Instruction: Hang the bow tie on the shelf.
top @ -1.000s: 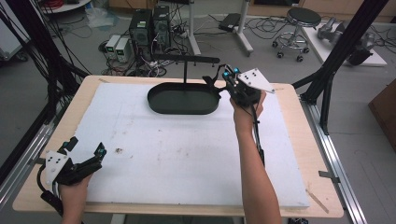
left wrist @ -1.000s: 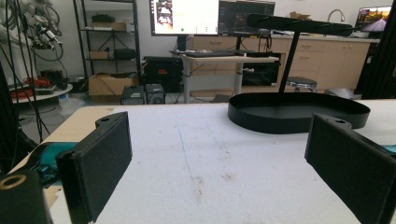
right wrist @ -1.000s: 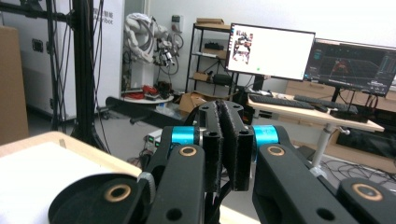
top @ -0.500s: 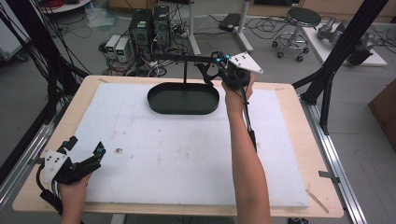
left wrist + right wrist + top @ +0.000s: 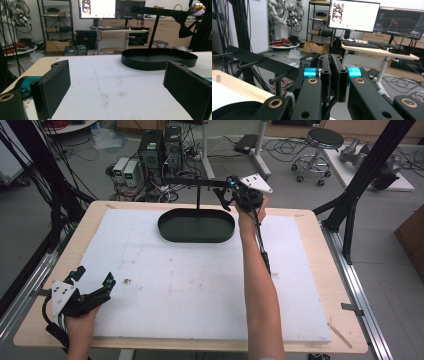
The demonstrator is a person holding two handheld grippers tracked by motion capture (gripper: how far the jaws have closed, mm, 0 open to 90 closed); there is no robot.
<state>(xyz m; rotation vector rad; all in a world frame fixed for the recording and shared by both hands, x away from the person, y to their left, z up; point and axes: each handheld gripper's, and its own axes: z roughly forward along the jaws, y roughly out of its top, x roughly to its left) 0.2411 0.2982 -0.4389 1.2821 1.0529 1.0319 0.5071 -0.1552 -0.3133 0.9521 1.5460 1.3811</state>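
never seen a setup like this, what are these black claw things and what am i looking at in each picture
No robot here: a person stands at a table and holds a hand-operated two-jaw gripper in each hand. The high view looks down from above the person's side. The left gripper rests near the table's near left corner, jaws wide open and empty. The right gripper is raised at the far edge, beside the crossbar of a black stand.

The other two pictures come from cameras riding on the grippers. In the left gripper view, its two black pads frame the white foam board and the stand's black oval tray. In the right gripper view, the pads are pressed together; whether something thin sits between them is hard to tell. Behind are desks and monitors.
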